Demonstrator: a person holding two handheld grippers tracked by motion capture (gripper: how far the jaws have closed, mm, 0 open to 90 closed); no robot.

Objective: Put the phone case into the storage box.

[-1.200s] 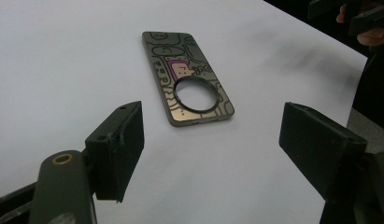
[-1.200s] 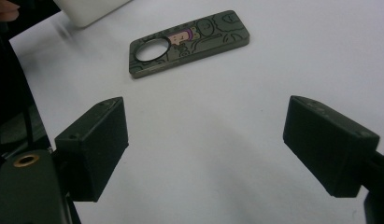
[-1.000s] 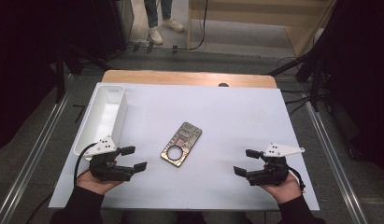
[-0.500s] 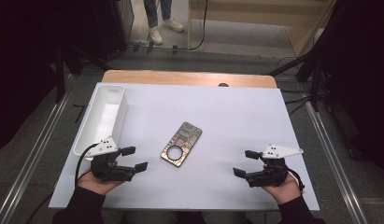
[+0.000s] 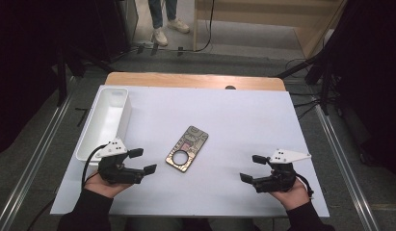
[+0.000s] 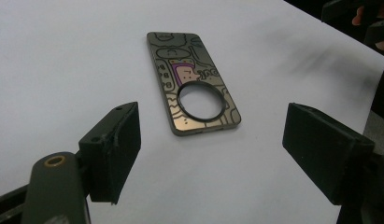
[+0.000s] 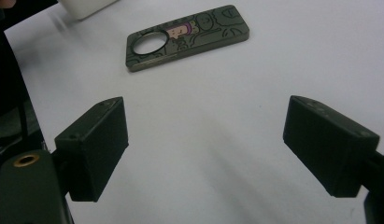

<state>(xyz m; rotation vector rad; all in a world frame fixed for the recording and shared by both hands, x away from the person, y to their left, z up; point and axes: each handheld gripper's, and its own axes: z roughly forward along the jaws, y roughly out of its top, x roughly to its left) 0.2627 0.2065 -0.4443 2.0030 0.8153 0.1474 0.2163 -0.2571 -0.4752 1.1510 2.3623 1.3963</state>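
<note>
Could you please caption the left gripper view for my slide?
Open left gripper facing a patterned phone case lying flat on the white table.

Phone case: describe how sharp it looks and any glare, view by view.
High view: phone case small, soft, evenly lit. Left gripper view: sharp, sheen on its glossy face, blur smears the far right corner. Right gripper view: slightly soft, and the white tray behind it is motion-blurred.

The flat bronze-coloured phone case (image 6: 193,84) looks glossy and smooth, its printed face reflecting light. The white table cover (image 5: 244,125) is matt; the long white plastic tray (image 5: 105,120) at far left faintly shiny.
</note>
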